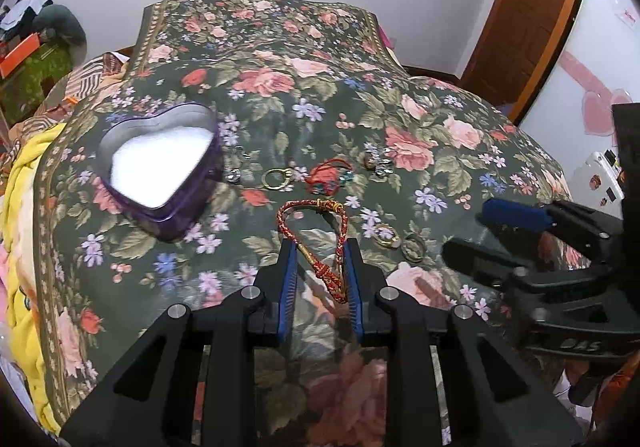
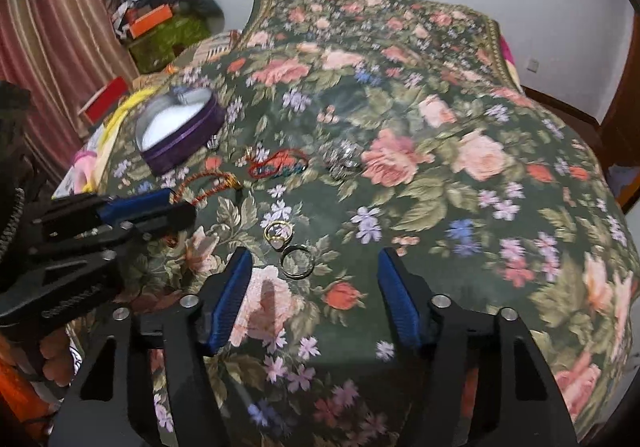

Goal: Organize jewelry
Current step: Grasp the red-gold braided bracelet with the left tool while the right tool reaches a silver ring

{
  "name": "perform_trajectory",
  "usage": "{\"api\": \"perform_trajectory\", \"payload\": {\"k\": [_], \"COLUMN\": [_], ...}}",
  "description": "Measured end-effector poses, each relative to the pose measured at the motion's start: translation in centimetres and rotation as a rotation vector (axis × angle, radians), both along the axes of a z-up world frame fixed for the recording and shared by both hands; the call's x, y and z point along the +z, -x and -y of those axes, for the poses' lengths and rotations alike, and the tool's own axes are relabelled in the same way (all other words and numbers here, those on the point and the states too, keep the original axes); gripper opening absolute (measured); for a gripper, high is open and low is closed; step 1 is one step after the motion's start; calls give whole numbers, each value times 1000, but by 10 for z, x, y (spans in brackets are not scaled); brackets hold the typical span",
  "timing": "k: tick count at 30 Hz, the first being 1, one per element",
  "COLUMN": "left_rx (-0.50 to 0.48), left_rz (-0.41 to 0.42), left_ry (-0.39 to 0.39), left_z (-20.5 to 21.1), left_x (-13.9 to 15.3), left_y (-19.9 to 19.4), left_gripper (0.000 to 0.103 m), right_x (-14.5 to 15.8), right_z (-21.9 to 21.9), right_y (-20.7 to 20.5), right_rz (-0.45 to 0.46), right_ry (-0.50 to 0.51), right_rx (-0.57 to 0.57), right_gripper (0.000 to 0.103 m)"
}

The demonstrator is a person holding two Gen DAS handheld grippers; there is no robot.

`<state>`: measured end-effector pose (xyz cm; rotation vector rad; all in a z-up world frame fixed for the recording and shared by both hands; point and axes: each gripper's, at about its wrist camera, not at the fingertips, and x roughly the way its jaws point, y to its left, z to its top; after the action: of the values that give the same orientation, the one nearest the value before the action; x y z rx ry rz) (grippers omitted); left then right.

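Note:
A red-and-gold braided bracelet lies on the floral bedspread, its near end between the fingers of my left gripper, which is open around it. A purple heart-shaped tin, open and white inside, sits to the left. Beyond lie a gold ring, a red cord bracelet with blue beads, silver earrings and two rings. My right gripper is open and empty, with the two rings just ahead of its fingertips. The tin is far left.
A yellow knitted blanket lies off the bed's left side. An orange box and clutter stand at the far left by a curtain. A wooden door is at the right. The bedspread stretches on to the far wall.

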<state>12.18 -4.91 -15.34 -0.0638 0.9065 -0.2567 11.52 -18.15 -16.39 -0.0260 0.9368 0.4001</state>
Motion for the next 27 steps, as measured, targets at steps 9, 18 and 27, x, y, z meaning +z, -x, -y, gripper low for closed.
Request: {"api": "perform_trajectory", "payload": {"k": [9,18,27], "left_rx": [17,12,22], "left_rz": [2,23,71], "left_ry": [9,6,5], "left_z": [-10,-6,-10], "left_x": [-2,6,25], "left_y": [0,5,15], "left_gripper": [23,22,18], "right_x": [-12,-16,-9], "right_z": [-7,-10,-2], "right_y": [-6,-8,-6], "right_rz": [-26,-19,-31], "right_ry": [28,74,27], "right_rx": [19,22,-3], "right_gripper": [50,24,20]}}
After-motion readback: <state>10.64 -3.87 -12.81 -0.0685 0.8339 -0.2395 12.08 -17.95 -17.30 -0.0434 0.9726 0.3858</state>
